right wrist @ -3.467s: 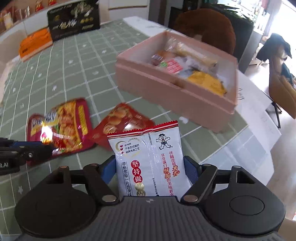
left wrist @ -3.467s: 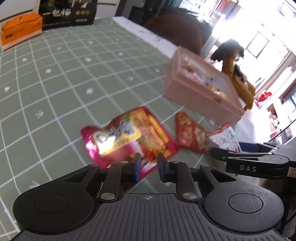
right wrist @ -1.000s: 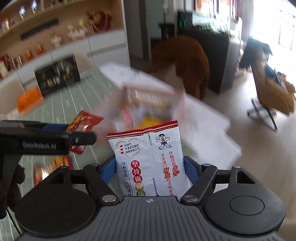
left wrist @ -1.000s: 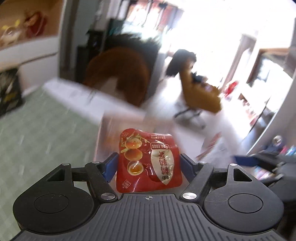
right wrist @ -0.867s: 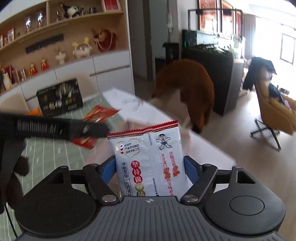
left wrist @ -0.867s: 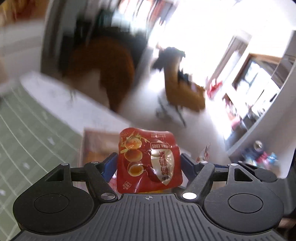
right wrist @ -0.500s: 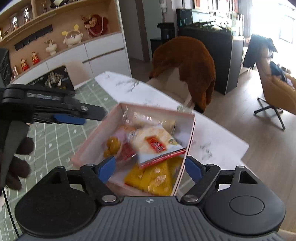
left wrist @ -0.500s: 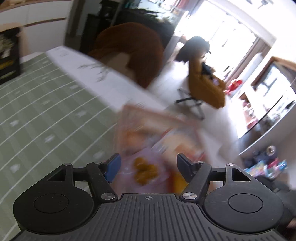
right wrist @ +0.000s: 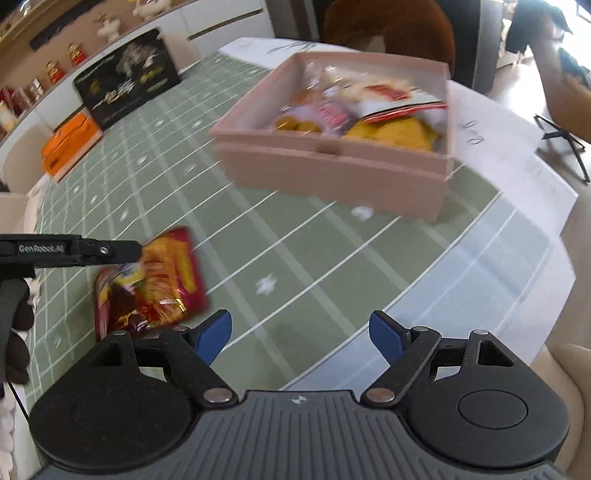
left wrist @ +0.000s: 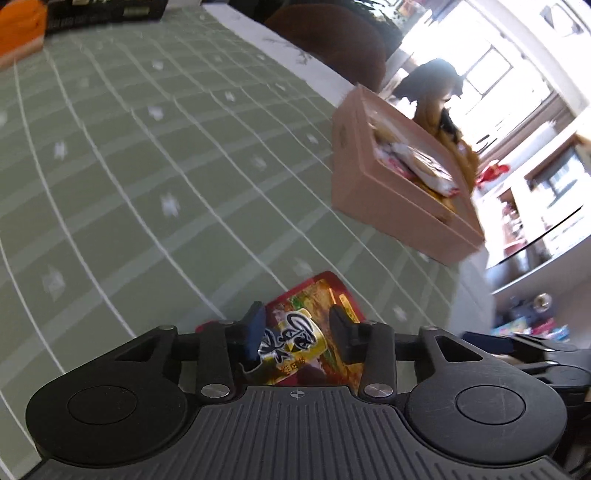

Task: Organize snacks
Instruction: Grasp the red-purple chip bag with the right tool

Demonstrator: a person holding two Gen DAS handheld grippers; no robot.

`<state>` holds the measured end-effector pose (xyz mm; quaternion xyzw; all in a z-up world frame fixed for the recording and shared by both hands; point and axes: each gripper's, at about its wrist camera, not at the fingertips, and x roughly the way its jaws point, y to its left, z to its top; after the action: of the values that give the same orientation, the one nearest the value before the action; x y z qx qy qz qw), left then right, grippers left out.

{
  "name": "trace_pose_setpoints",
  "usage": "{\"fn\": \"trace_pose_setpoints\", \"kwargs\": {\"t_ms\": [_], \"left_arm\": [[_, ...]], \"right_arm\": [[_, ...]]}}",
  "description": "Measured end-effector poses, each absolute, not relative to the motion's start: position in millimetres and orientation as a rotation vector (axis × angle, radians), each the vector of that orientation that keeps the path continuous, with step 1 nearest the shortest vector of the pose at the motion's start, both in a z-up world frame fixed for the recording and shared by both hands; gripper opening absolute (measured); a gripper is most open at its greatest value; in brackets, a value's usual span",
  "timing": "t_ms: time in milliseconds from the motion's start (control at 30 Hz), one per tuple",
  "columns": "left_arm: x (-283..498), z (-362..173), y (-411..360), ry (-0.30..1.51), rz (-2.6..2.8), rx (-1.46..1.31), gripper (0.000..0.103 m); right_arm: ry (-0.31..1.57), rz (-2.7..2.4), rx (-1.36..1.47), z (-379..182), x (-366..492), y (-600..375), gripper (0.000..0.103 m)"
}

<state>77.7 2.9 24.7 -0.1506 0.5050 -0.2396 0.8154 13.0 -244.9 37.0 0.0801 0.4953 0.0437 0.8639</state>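
A red and yellow snack packet [left wrist: 295, 343] lies on the green checked tablecloth [left wrist: 147, 184]. My left gripper [left wrist: 298, 321] is down over it with the packet between its closing jaws; I see no pad pressing on it. In the right wrist view the same packet [right wrist: 159, 291] lies at the left under the left gripper's finger [right wrist: 110, 253]. My right gripper [right wrist: 301, 330] hangs open and empty over bare cloth. The pink box [right wrist: 332, 173] further back holds several snack packets; it also shows in the left wrist view as a pink box [left wrist: 388, 199] at the right.
A black carton [right wrist: 125, 81] and an orange box [right wrist: 70, 144] stand at the table's far end. A brown chair [right wrist: 388, 22] is behind the pink box. The table's white edge [right wrist: 517, 258] runs close on the right. A dark-gloved hand [right wrist: 14, 332] holds the left gripper.
A second ago each gripper held a packet; both let go over the pink box. Both have since dropped towards the table, the left onto the red and yellow packet with its jaws narrowing.
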Motion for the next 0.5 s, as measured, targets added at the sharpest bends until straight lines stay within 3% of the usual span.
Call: {"fn": "trace_pose_setpoints", "kwargs": {"t_ms": [133, 500], "left_arm": [[56.0, 18.8, -3.4, 1.104, -0.557, -0.438, 0.037], [24.1, 26.5, -1.4, 1.077, -0.452, -0.309, 0.037]], "right_arm": [[1.054, 0.091, 0.162, 36.3, 5.5, -227.1, 0.082], [1.096, 0.134, 0.116, 34.1, -42.0, -172.2, 0.082]]}}
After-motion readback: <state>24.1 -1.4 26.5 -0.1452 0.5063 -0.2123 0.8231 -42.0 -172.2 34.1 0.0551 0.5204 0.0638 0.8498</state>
